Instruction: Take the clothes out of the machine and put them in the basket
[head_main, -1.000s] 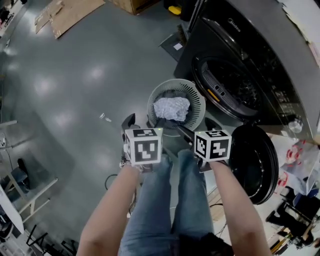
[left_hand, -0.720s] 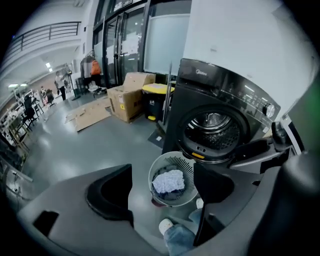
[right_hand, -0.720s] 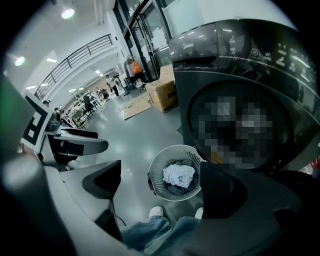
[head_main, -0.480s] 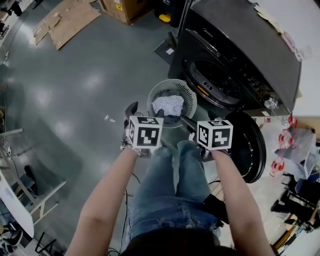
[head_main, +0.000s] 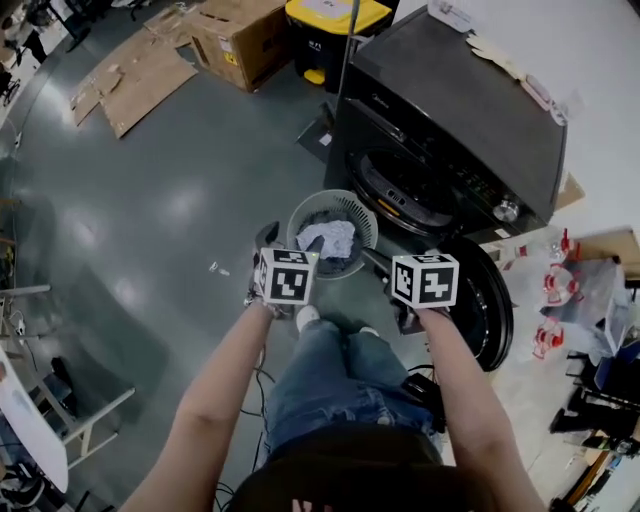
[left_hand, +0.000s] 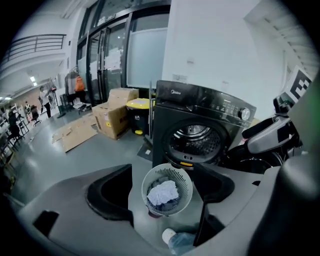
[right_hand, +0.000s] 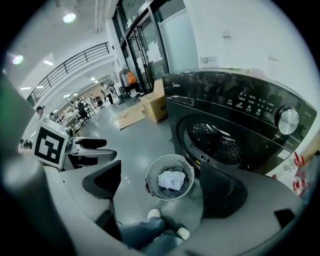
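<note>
Closest to the camera, the person's jeans (head_main: 335, 385) and one white shoe (head_main: 307, 318) show from above, with both bare forearms stretched forward over them. Each hand carries a gripper, raised clear of the floor and tilted downward. The left gripper (left_hand: 162, 187) has its jaws spread wide with nothing between the pads; its own view looks through the gap at things far below. The right gripper (right_hand: 165, 187) is likewise released, jaws well apart and empty, held beside the left one and not touching it.

Beneath and just ahead of both grippers, the round slatted laundry basket (head_main: 366, 214) stands upright on the glossy grey floor (head_main: 150, 200), just in front of the person's feet. A crumpled pale garment (head_main: 328, 238) lies on top inside it, resting on darker clothes (right_hand: 186, 186) underneath. Neither gripper touches the basket or its contents.

Right behind the basket stands the black front-loading washing machine (head_main: 450, 120), with its mouth facing the basket. The perforated metal drum (right_hand: 220, 142) shows through the opening. The round door (head_main: 492, 300) is swung fully open to the right of the machine, near the right forearm. A silver dial (right_hand: 288, 120) sits at the right end of the control panel.

Farther off, beyond the machine's left side, a yellow-lidded bin (head_main: 325, 20) stands beside a cardboard box (head_main: 235, 35), and flattened cardboard sheets (head_main: 130, 75) lie on the floor.
</note>
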